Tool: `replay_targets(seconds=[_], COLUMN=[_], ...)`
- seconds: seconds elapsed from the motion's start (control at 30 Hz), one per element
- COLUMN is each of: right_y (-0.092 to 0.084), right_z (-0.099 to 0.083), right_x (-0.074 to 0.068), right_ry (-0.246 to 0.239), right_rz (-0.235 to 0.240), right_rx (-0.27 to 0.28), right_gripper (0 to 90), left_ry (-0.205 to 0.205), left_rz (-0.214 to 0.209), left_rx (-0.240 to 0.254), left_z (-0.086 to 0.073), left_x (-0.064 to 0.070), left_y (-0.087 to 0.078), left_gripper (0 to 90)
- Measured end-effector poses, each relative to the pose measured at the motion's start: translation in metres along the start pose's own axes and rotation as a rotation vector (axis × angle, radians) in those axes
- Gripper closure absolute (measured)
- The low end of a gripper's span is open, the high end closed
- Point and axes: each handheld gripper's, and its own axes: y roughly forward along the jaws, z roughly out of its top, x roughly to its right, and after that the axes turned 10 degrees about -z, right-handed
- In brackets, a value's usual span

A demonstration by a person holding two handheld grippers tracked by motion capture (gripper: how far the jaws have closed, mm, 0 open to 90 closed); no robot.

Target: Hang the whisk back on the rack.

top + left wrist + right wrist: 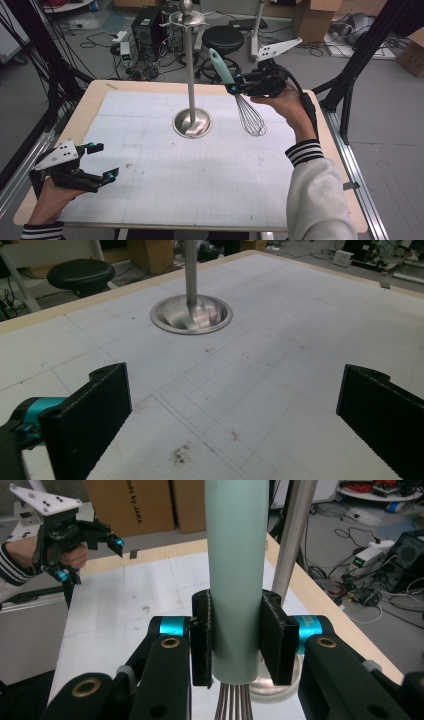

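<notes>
A whisk with a mint-green handle and a wire head hangs above the mat, right of the steel stand. My right gripper is shut on the handle's lower end, just above the wires. The stand's pole rises from a round base at the mat's middle back, with hooks at its top. My left gripper is open over the mat's near left corner, nothing between its jaws. In the left gripper view its pads frame bare mat, the stand base ahead.
A white gridded mat covers the wooden table. Behind the table stand a black stool, cables, electronics and cardboard boxes. Black frame legs stand at the right.
</notes>
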Motion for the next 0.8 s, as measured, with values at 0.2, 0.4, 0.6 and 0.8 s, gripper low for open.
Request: replay_targets(seconds=[0.2,0.4,0.6,0.8], right_y=[0.006,0.014,0.022,0.026], right_z=[0.012,0.024,0.036,0.041], right_x=[-0.005,-0.007,-0.010,-0.012], right_ry=[-0.019,-0.023,-0.037,-0.034], right_rz=[-0.020,-0.027,-0.038,-0.045], right_rx=[0.023,0.044,0.058,0.068], right_gripper=[69.7,69.7,69.7,69.7], left_ry=[-0.004,-0.002,-0.002,-0.004], left_rz=[-0.001,-0.005,-0.005,-0.005], left_rx=[0.009,0.011,0.011,0.016], left_z=[0.000,0.001,0.000,0.000], left_x=[0.000,0.000,0.001,0.001], left_y=[-0.001,-0.001,-0.001,-0.003], left_gripper=[1.7,1.7,1.7,1.7])
